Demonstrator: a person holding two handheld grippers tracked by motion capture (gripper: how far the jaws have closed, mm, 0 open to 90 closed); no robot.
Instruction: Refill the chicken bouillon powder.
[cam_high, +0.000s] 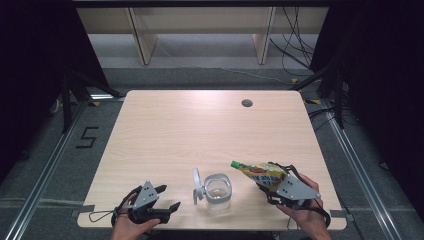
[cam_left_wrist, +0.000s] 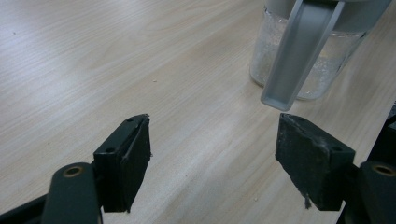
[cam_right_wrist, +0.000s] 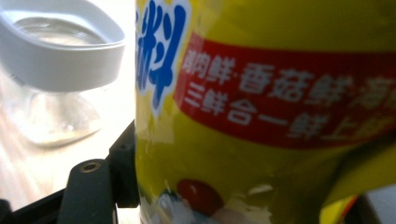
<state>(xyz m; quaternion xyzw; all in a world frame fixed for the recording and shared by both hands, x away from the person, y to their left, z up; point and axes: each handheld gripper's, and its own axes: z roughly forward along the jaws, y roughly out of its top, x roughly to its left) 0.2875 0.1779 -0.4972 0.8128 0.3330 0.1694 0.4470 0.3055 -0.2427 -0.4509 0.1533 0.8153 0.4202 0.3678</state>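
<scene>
Black left tongs (cam_high: 165, 197) rest at the counter's (cam_high: 200, 125) near left edge, jaws spread wide with nothing between them; the left gripper view has bare wood grain in the gap. Just right of them, near the counter's front middle, stands a clear jar (cam_high: 218, 192) with a pale grey rim and its flip lid (cam_high: 198, 185) swung up on the left side; a little white powder lies in its bottom. Further right, the right tongs (cam_high: 265, 181) are clamped on a yellow seasoning pouch (cam_high: 262, 172), held tilted above the counter with its green cap (cam_high: 234, 164) pointing left toward the jar, close beside it but apart.
</scene>
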